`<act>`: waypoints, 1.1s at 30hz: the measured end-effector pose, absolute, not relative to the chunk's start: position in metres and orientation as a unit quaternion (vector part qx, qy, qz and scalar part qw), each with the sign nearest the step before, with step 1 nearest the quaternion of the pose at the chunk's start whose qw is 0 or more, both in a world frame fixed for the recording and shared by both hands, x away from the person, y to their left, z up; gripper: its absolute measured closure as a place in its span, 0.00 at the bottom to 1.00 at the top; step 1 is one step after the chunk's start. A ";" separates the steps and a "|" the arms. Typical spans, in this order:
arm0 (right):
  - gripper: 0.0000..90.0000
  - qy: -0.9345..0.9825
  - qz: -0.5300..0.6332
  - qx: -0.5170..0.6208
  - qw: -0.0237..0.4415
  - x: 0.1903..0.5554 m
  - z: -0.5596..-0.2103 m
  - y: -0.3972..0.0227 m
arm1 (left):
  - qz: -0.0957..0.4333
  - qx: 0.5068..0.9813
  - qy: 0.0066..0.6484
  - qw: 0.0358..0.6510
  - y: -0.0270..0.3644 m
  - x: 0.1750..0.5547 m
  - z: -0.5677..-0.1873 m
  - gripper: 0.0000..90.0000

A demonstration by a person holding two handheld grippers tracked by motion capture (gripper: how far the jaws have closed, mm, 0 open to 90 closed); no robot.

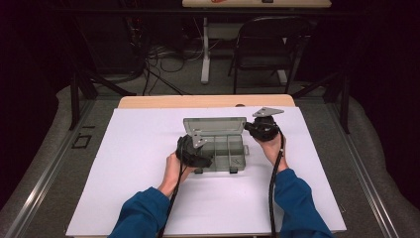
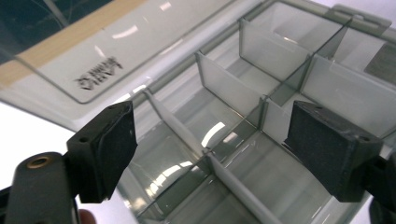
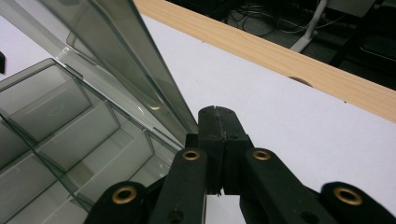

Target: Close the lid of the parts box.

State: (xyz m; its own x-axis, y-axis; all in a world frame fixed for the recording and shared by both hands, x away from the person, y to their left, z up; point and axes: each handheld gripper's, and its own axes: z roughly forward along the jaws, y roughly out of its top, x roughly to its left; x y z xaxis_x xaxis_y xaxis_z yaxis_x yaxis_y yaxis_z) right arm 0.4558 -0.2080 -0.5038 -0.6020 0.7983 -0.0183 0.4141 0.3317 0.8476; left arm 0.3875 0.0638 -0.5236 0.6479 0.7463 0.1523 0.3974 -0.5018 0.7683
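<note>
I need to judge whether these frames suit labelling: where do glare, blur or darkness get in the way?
High view: dark surroundings, bright white table sheet, small soft detail. Left gripper view: white glare streaks on the grey translucent plastic compartment box, near pads slightly soft. Right gripper view: sharp, with a faint reflection on the raised clear lid.

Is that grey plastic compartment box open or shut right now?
Open. The compartment box has its clear lid raised behind it, and its divided compartments lie uncovered and look empty.
</note>
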 end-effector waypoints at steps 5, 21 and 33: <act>1.00 0.786 0.429 0.386 0.224 0.455 -0.504 -0.208 | 0.243 0.824 0.349 0.374 0.078 0.385 -0.512 0.10; 1.00 0.788 0.425 0.385 0.225 0.455 -0.503 -0.207 | 0.284 0.804 0.365 0.374 0.111 0.394 -0.483 0.00; 1.00 0.791 0.423 0.382 0.222 0.456 -0.504 -0.208 | 0.280 0.807 0.346 0.389 0.117 0.411 -0.475 0.29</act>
State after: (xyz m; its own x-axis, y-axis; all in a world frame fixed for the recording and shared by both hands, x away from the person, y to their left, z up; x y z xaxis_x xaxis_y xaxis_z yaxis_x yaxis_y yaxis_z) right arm 0.4558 -0.2077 -0.5039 -0.6099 0.7920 -0.0270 0.4168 0.3496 0.8391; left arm 0.4107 0.1172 -0.4745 0.6046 0.7755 0.1819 0.3401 -0.4579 0.8214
